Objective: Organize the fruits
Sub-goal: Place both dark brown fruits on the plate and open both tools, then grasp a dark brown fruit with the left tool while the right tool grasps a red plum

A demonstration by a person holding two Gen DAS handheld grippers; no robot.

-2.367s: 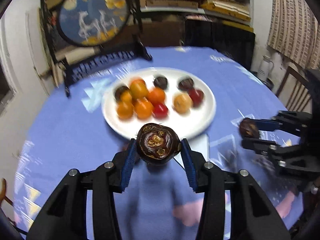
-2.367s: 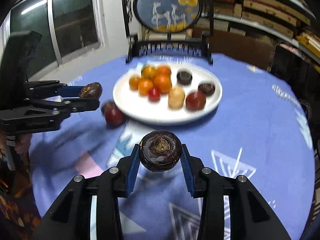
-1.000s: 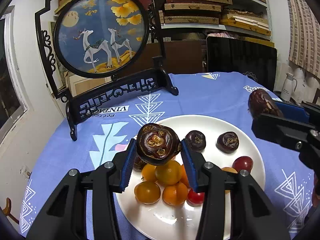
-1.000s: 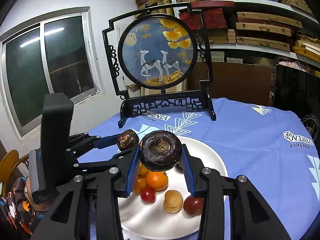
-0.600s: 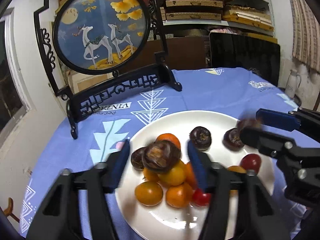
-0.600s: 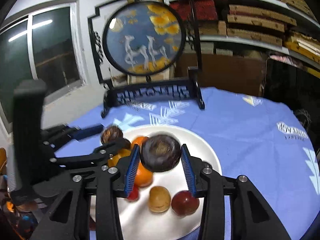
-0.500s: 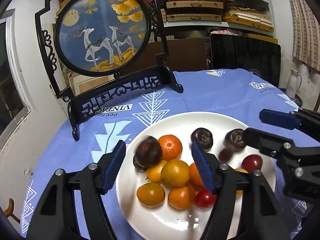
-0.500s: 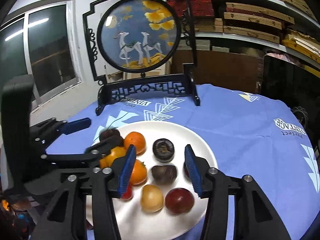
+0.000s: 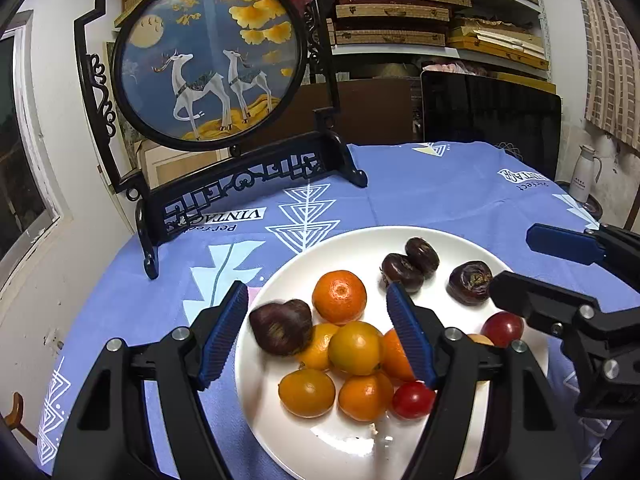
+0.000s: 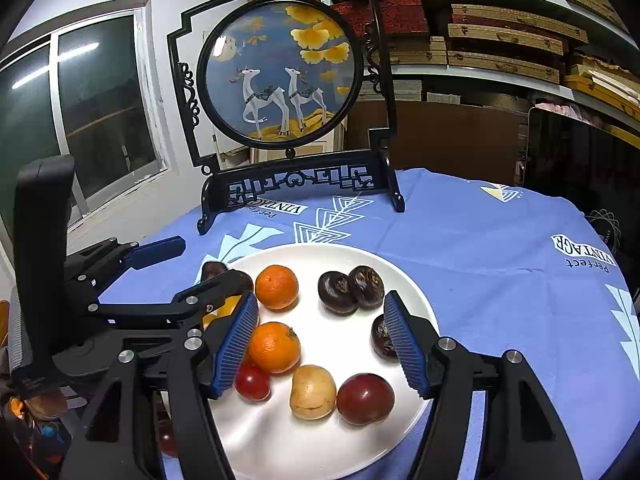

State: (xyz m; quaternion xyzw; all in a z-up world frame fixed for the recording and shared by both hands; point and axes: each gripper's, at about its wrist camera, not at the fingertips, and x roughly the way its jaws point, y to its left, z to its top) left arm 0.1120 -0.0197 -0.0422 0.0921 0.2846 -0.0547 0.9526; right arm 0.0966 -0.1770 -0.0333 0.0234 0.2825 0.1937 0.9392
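A round table covered by a blue cloth (image 9: pixel 420 196) with white triangle motifs and inverted print reading "VINTAGE" and "Perfect". At its far side stands a black carved wooden frame (image 9: pixel 224 196) holding a round embroidered panel (image 9: pixel 208 56) — two white deer, a pale moon, yellow ginkgo leaves on dark blue. The frame's feet rest on the cloth. Behind it, wall shelves carry stacked flat woven boxes (image 9: pixel 400 12), tan and red. A dark flat screen (image 9: pixel 488 120) stands beyond the table's far right edge. A white lidded jug (image 9: pixel 584 178) sits at the right, below a checked curtain (image 9: pixel 608 60). A window (image 10: pixel 96 116) with a white frame occupies the left wall — dark glass reflecting a ceiling light.
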